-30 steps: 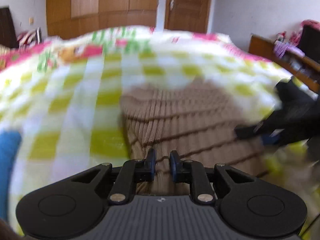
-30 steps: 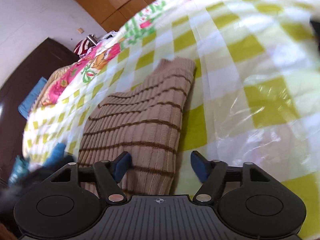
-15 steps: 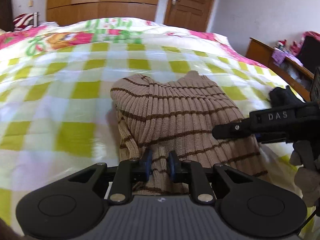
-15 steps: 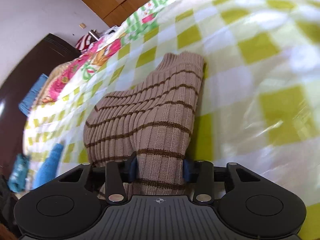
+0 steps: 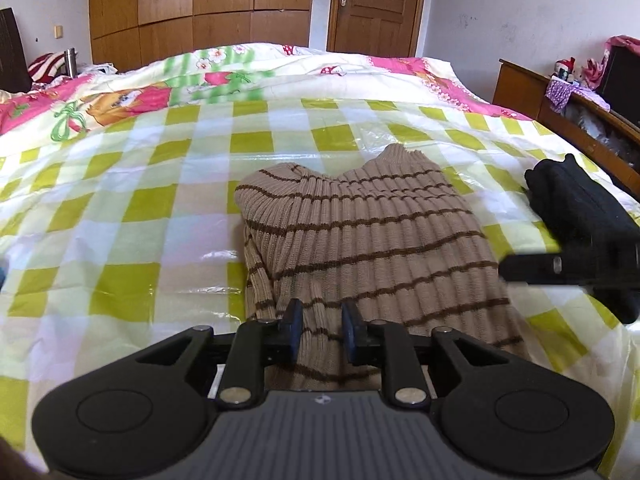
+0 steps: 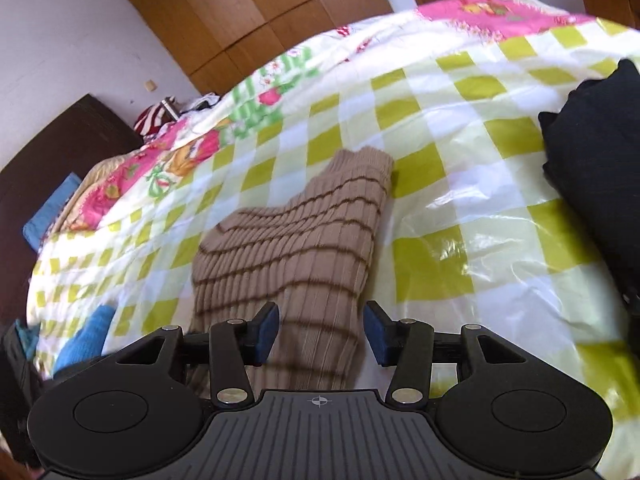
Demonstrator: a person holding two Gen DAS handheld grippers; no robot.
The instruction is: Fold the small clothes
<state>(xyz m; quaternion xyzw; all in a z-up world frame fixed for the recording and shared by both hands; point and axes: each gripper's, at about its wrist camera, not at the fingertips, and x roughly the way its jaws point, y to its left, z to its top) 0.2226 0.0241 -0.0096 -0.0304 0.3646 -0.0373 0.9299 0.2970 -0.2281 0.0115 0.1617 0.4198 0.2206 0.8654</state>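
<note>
Sweater (image 5: 360, 240) between both opening fingers; right view alone shows blue cloth (image 6: 86, 338).

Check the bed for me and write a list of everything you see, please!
Surface: green-checked bed cover, glossy, slightly wrinkled.
Job's things: striped brown sweater, partly folded, lying on the cover.
Clutter: black garment to the right; blue cloth at the left edge.
Tools: left tool opening, pads on sweater hem; right tool opening, astride sweater, pads clear.
Cables: nothing seen.
Surroundings: wooden wardrobe, door, cluttered side shelf.
</note>
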